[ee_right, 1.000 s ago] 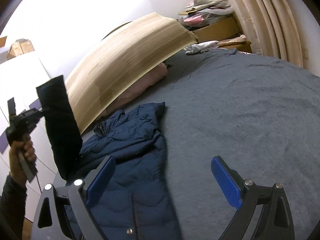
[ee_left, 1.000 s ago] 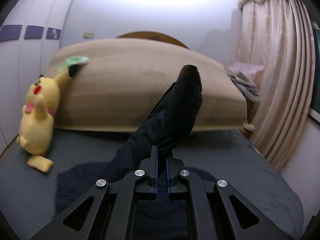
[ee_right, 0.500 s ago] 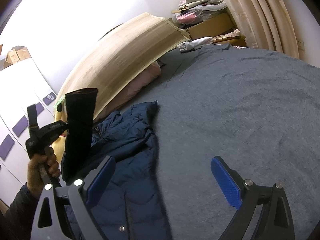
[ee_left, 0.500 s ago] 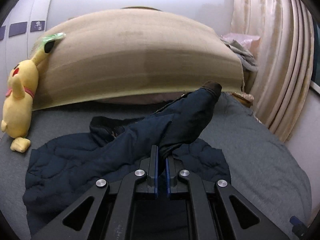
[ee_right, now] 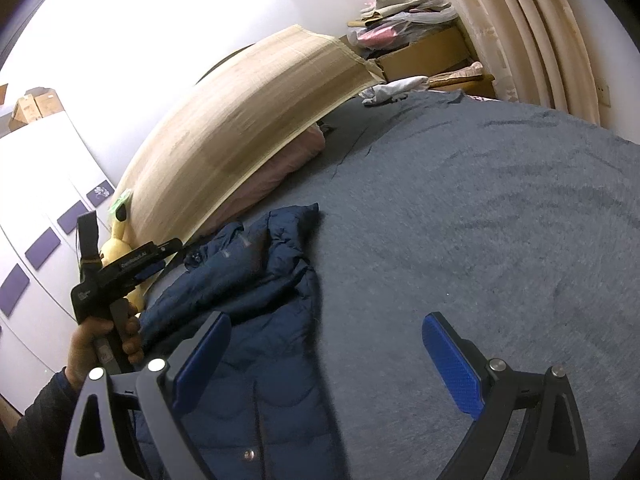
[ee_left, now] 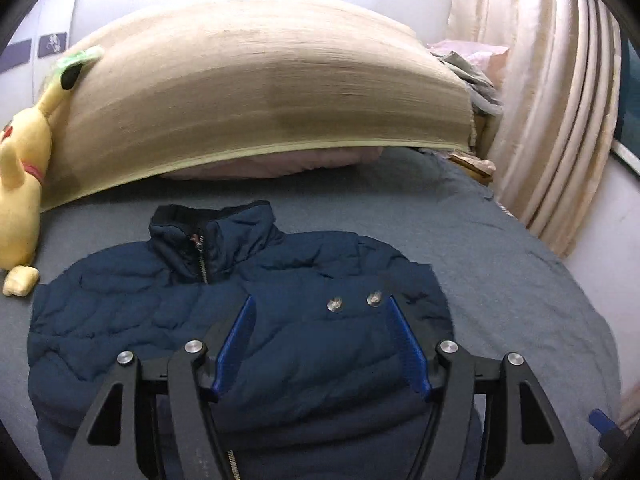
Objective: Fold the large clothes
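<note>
A navy puffer jacket (ee_left: 132,320) lies front up on the grey bed (ee_left: 500,272), collar toward the headboard. One sleeve (ee_left: 320,360) is folded across its chest, with two snaps showing at the cuff. My left gripper (ee_left: 320,302) hovers just over that sleeve. Its jaws are opening, and the blue pads (ee_left: 236,344) stand apart on either side without pressing the cloth. In the right wrist view the jacket (ee_right: 248,320) lies at lower left, and a hand (ee_right: 100,340) holds the left gripper (ee_right: 170,254) over it. My right gripper (ee_right: 328,320) is open and empty above the jacket's near edge.
A beige mat (ee_left: 260,92) leans over a pink pillow (ee_left: 280,162) at the head of the bed. A yellow plush toy (ee_left: 20,184) sits at the left, curtains (ee_left: 552,120) hang at the right. A pile of clothes (ee_right: 400,12) rests on boxes beyond the bed.
The left gripper came down with the raised sleeve, laid it across the jacket's chest, then opened and let it go. The right gripper has stayed in place.
</note>
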`<state>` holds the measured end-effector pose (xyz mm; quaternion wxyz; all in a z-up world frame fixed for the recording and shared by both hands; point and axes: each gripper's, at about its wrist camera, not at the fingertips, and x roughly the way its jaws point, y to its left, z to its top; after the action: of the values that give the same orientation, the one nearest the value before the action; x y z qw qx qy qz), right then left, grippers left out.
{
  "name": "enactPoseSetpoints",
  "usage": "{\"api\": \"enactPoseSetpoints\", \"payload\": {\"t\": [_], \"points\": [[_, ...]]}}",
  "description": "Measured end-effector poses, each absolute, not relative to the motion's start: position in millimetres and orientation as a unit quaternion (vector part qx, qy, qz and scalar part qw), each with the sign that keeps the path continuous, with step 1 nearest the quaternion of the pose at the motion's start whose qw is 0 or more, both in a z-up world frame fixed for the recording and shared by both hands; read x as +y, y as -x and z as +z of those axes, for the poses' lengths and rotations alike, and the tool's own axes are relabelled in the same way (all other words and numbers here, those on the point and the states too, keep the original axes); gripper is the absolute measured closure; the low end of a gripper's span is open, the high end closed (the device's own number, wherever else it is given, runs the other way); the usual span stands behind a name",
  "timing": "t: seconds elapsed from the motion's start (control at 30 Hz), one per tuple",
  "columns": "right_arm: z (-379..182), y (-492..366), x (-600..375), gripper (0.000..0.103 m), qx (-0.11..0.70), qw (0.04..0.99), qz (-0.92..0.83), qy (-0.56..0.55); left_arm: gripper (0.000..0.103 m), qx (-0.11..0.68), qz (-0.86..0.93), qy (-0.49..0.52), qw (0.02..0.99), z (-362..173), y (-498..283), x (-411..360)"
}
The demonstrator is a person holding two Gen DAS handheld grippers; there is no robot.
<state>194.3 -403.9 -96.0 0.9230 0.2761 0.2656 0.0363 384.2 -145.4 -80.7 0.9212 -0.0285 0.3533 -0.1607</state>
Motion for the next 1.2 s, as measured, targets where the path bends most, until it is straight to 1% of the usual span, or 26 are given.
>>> {"api": "enactPoseSetpoints", "payload": {"t": [0.1,0.2,0.3,0.33,0.43,0.6,0.7,0.8,0.87,0.9,0.93,0.97,1.03,1.07,1.1,1.2], "points": [[-91.8,-197.1,-402.7,0.005,0.266,0.922,0.039,-0.278,0.035,0.344,-0.169,0.030,0.923,-69.7,-376.8,-130.2],[-83.4,-204.4,-399.5,0.005,0.263,0.920,0.053,-0.286,0.034,0.327,-0.160,0.028,0.931,-59.7,-364.1,-97.7],[-75.7,-225.9,-390.0,0.003,0.275,0.906,0.094,-0.308,0.026,0.310,-0.123,0.034,0.942,-59.6,-351.3,-48.4],[-75.6,-239.8,-385.0,0.003,0.286,0.893,0.120,-0.327,0.026,0.309,-0.110,0.038,0.944,-61.4,-349.4,-33.3],[-81.2,-277.2,-369.6,0.003,0.308,0.866,0.150,-0.364,0.026,0.334,-0.058,0.069,0.938,-77.3,-351.3,23.0],[-114.9,-361.2,-325.8,0.003,0.368,0.770,0.210,-0.477,0.026,0.357,0.006,0.125,0.925,-101.7,-353.6,84.7],[-128.5,-391.0,-305.6,0.003,0.385,0.763,0.186,-0.484,0.026,0.373,0.033,0.159,0.914,-120.8,-353.5,109.0],[-142.9,-413.5,-296.4,0.004,0.395,0.760,0.151,-0.493,0.026,0.387,0.047,0.170,0.905,-137.2,-356.6,121.1],[-150.5,-423.6,-292.1,0.006,0.408,0.756,0.137,-0.494,0.026,0.396,0.051,0.172,0.901,-147.8,-359.6,124.9],[-154.6,-427.1,-290.5,0.018,0.418,0.756,0.119,-0.490,0.026,0.405,0.054,0.172,0.896,-153.9,-362.4,126.2],[-157.1,-429.1,-289.2,0.034,0.425,0.757,0.105,-0.485,0.026,0.410,0.054,0.173,0.894,-157.8,-364.3,127.0],[-155.9,-431.6,-287.8,0.070,0.432,0.761,0.096,-0.473,0.026,0.414,0.054,0.173,0.892,-162.7,-366.0,127.2],[-145.5,-434.0,-282.8,0.078,0.437,0.781,0.090,-0.437,0.026,0.415,0.055,0.171,0.892,-167.1,-366.4,127.6],[-133.5,-432.9,-279.1,0.085,0.431,0.800,0.088,-0.408,0.026,0.415,0.053,0.170,0.892,-168.0,-366.1,127.2],[-112.4,-428.5,-272.0,0.089,0.417,0.831,0.080,-0.360,0.026,0.414,0.053,0.168,0.893,-167.1,-365.3,126.8],[-62.9,-407.8,-250.0,0.090,0.363,0.894,0.073,-0.253,0.026,0.401,0.051,0.160,0.900,-159.6,-362.0,126.6]]}}
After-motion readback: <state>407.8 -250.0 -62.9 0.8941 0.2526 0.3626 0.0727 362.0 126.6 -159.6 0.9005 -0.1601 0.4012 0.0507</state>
